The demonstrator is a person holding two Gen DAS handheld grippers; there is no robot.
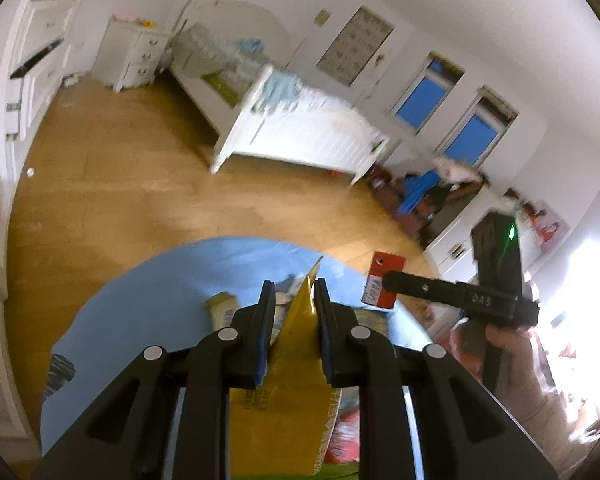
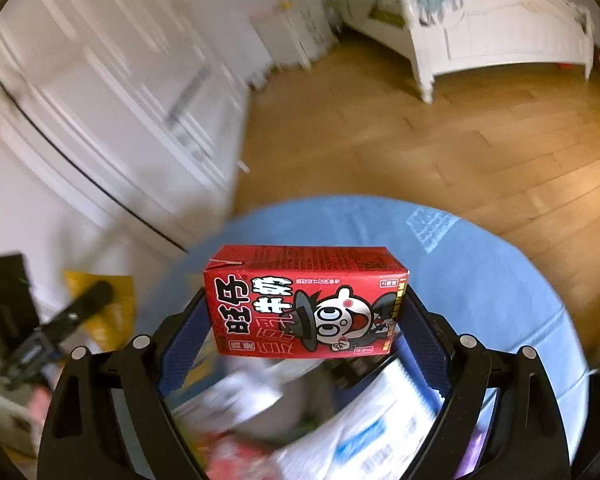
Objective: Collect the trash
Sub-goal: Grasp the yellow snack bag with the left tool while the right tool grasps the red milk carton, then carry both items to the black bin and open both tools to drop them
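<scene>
Both tongs loaded: left tongs [image 1: 291, 300] pinch yellow wrapper [image 1: 296, 320] at frame btm-centre, right tongs [image 2: 306, 320] clamp red milk carton [image 2: 306, 300] mid-frame. Both over blue table [image 2: 480, 280]; neither binned yet. More litter, e.g. a small pack [image 1: 222, 306] left of the wrapper, looks left, so prob. midway.

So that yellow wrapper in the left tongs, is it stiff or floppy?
Probably floppy: the yellow wrapper bends and creases between the left tongs. It looks thin and flat, so likely light. Its glossy surface might slip.
</scene>
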